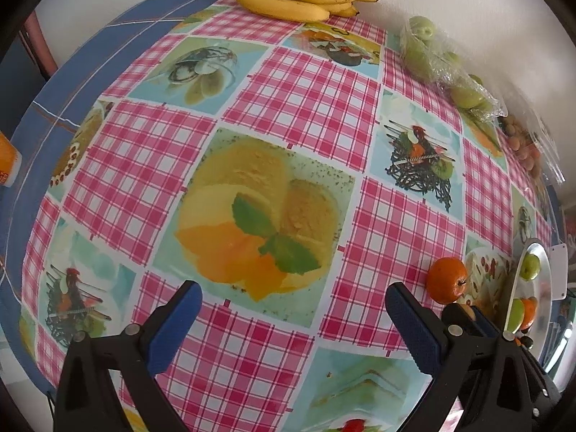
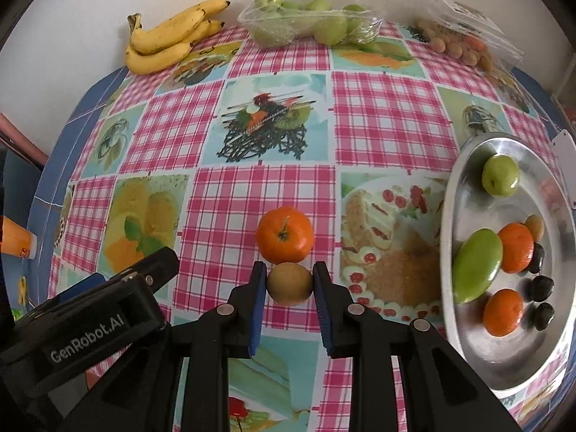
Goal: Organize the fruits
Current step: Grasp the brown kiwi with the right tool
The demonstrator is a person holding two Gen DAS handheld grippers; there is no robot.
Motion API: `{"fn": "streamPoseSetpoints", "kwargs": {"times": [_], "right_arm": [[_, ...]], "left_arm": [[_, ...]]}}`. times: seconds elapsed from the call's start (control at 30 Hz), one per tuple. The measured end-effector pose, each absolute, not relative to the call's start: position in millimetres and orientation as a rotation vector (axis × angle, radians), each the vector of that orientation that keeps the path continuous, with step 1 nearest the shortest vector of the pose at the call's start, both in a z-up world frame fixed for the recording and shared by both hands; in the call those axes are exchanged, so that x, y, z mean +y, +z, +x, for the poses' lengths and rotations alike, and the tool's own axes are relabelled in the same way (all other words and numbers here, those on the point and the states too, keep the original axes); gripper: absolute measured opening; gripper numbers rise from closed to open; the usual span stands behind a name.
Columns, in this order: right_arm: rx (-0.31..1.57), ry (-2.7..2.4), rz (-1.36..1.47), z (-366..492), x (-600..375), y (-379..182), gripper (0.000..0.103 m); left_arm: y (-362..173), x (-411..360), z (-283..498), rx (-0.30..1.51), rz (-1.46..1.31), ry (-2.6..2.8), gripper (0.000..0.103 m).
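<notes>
Right gripper (image 2: 289,282): jaws pinching a small brownish fruit (image 2: 289,283) on the tablecloth (image 2: 388,115), touching an orange (image 2: 284,234) behind it. Left gripper (image 1: 293,309): jaws spread, nothing between them. Metal plate (image 2: 464,324) at right holds mixed fruit.

Pink-checked tablecloth (image 2: 388,115), orange tangerine (image 2: 284,239), yellow bananas (image 2: 165,36).

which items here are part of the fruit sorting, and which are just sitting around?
In the job:
- right gripper, shut on the small brown fruit
- loose orange just beyond it
- metal tray already holding fruit
- bananas, bagged green fruit, bag of small brown fruit by the wall

Lying about:
- left gripper, open, idle
- orange cup at the table edge
</notes>
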State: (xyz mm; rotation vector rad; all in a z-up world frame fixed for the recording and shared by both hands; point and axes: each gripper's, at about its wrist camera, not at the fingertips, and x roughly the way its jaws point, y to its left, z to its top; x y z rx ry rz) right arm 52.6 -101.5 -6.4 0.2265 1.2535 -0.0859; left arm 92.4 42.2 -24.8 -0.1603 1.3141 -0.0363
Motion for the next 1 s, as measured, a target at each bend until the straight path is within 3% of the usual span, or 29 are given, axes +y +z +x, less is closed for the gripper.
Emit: {"fn": "streamPoseSetpoints", "kwargs": {"times": [0.73, 1.0], "right_arm": [[1.173, -0.187, 0.331, 29, -178, 28, 0.027], [1.166, -0.206, 0.331, 24, -191, 31, 0.027]], "left_arm": [[-15, -15, 93, 1.244, -0.125, -0.192, 0.103], [-13, -49, 89, 1.226, -0.102, -0.304, 0.095]]}}
